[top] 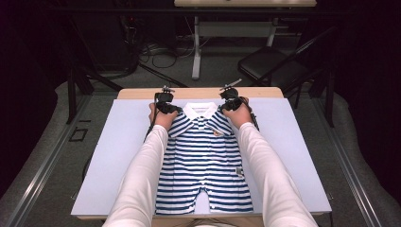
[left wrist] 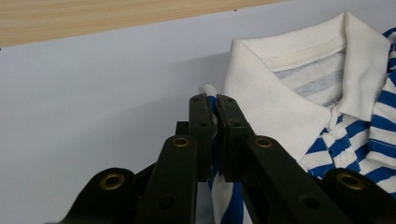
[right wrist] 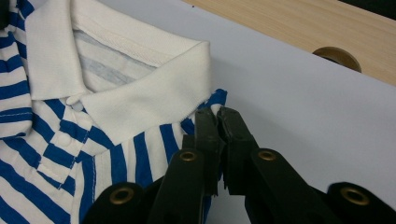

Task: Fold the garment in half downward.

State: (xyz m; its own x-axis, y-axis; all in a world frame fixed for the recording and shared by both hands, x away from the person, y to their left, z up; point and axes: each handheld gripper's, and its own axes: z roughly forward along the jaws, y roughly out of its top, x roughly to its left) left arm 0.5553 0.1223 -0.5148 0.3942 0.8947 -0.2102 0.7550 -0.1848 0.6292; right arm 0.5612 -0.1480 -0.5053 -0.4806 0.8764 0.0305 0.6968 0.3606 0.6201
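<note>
A blue-and-white striped baby romper (top: 203,161) with a white collar (top: 201,110) lies flat on the pale blue mat (top: 118,156), collar at the far end. My left gripper (top: 166,106) is shut on the romper's left shoulder edge; in the left gripper view its jaws (left wrist: 212,105) pinch a fold of striped cloth (left wrist: 224,196) beside the collar (left wrist: 280,88). My right gripper (top: 230,101) is shut on the right shoulder; in the right gripper view its jaws (right wrist: 217,116) clamp the cloth's edge (right wrist: 215,99) just past the collar (right wrist: 154,93).
The mat covers a wooden table whose bare far edge (top: 198,92) shows beyond the collar. A round hole (right wrist: 337,56) sits in the wood at the back right. Behind the table stand a dark chair (top: 269,64), a desk leg (top: 196,47) and floor cables (top: 156,52).
</note>
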